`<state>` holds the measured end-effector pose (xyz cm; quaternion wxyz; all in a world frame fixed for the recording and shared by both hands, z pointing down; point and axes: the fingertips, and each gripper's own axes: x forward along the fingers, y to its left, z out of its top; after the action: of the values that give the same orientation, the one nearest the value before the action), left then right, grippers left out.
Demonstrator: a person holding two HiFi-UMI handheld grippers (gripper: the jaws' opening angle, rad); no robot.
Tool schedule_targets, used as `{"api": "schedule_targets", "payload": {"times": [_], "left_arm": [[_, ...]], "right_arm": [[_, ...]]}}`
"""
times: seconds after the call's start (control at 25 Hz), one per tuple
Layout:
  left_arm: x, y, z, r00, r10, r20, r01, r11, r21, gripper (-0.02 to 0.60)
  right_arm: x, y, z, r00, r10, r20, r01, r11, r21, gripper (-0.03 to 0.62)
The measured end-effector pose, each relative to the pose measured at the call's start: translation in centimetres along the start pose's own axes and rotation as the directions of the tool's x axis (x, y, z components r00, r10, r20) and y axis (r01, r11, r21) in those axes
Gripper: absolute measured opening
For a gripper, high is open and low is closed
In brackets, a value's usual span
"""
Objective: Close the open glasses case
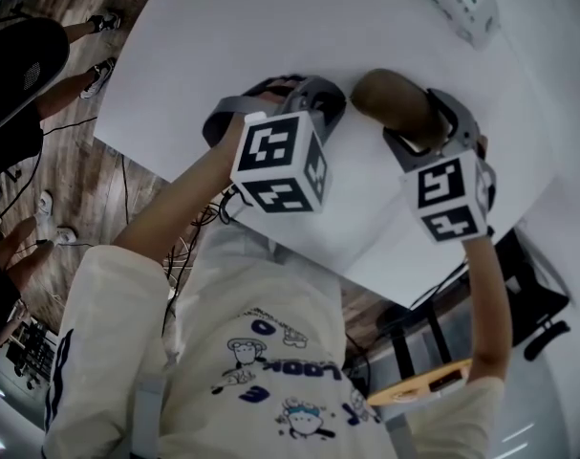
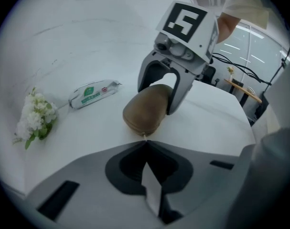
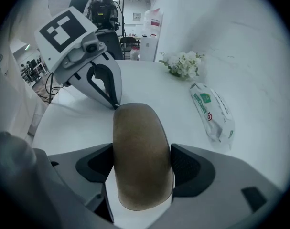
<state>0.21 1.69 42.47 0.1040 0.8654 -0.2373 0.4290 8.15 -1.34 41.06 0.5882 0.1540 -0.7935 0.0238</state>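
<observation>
A brown, rounded glasses case [image 1: 395, 103] [image 2: 145, 109] [image 3: 142, 151] is held just above the white table [image 1: 270, 27], its lid down. My right gripper [image 1: 425, 127] [image 3: 142, 165] [image 2: 156, 97] is shut on the case's middle, one jaw on each long side. My left gripper [image 1: 342, 98] [image 2: 145, 142] [image 3: 115, 105] comes from the opposite side with its jaws shut. Their tips meet at the case's near end, on a small pale zipper pull [image 2: 144, 136].
A white-and-green wipes pack [image 1: 461, 3] [image 2: 93, 93] [image 3: 212, 111] lies beyond the case. A small bunch of white flowers [image 2: 36, 116] [image 3: 183, 63] lies further off. The table's curved edge [image 1: 127, 151] runs close under my arms, and people's legs [image 1: 70, 84] stand on the wood floor beside it.
</observation>
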Motion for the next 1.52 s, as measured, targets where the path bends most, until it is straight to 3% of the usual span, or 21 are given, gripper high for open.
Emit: {"api": "schedule_targets", "payload": {"times": [0.16,0.4,0.64,1.0,1.12,1.32,1.44,1.52], "left_arm": [[0.0,1.2,0.0,1.000,0.001,0.021,0.001,0.995,-0.102,0.000],[0.5,0.5,0.6,1.000,-0.018,0.009,0.018,1.000,0.017,0.031],[0.7,0.4,0.6,0.999,-0.024,-0.026,0.028,0.989,0.146,0.026],[0.0,-1.0,0.3,0.995,-0.086,-0.051,0.093,0.982,0.165,0.000],[0.1,-2.1,0.5,0.996,-0.082,-0.038,0.087,0.988,0.125,0.000],[1.1,-2.5,0.9,0.999,-0.027,-0.027,0.027,1.000,-0.014,0.002],[1.0,-1.4,0.6,0.999,0.034,0.009,-0.033,0.994,-0.107,0.003],[0.4,-1.2,0.2,0.999,0.033,0.025,-0.028,0.984,-0.177,0.008]], "right_arm": [[-0.1,0.0,0.1,1.000,0.000,0.004,0.000,1.000,0.008,0.354],[0.0,0.0,0.0,1.000,0.002,0.009,-0.002,1.000,0.005,0.354],[-0.1,0.1,0.1,1.000,-0.001,0.015,0.001,1.000,0.003,0.354],[-0.1,0.2,0.1,1.000,-0.008,0.012,0.008,1.000,0.007,0.354],[0.0,0.3,0.1,1.000,-0.009,0.008,0.009,1.000,0.006,0.354],[0.2,0.2,0.1,1.000,-0.019,0.012,0.019,1.000,0.006,0.354],[0.1,0.2,0.4,0.998,-0.028,0.055,0.026,0.999,0.028,0.357],[-0.9,0.4,0.5,0.996,-0.034,0.088,0.027,0.997,0.075,0.357]]}}
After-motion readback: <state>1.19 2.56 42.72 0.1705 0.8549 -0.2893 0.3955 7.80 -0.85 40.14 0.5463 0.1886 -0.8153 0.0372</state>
